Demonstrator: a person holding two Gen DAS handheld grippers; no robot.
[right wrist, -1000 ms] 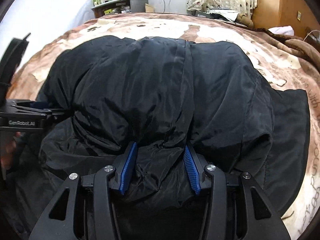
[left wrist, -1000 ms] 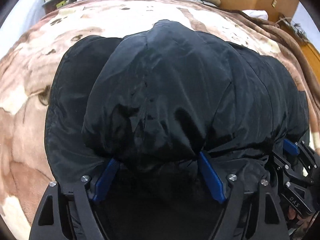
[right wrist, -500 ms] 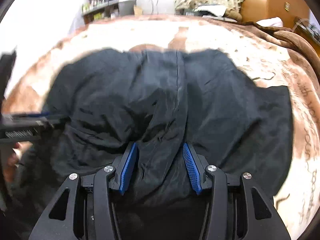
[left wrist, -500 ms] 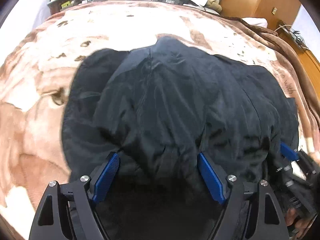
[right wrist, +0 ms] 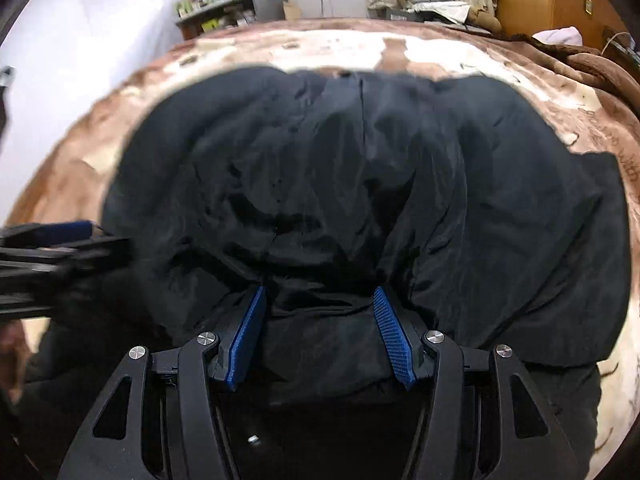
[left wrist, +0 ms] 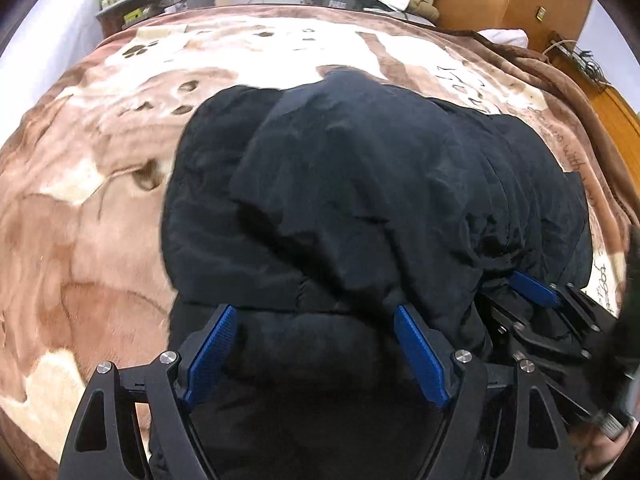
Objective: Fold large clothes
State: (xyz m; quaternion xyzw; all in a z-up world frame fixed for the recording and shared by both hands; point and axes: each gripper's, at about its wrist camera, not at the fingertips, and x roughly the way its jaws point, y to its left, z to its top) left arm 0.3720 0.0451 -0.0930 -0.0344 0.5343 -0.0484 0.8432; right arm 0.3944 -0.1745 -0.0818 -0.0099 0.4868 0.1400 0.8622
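The black jacket is spread ahead of both grippers, its near edge bunched between the widely parted pads of the left gripper and the right gripper, whose jaws have just been opening.

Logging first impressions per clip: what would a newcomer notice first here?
A bulky black jacket heaped mid-frame on a brown-and-cream blanket. The left gripper and the right gripper, blue-padded, stand at the near edge with folds between their jaws.

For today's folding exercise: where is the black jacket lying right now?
In both wrist views the black jacket lies bunched mid-frame on the brown patterned blanket, its near edge between both grippers' blue pads.
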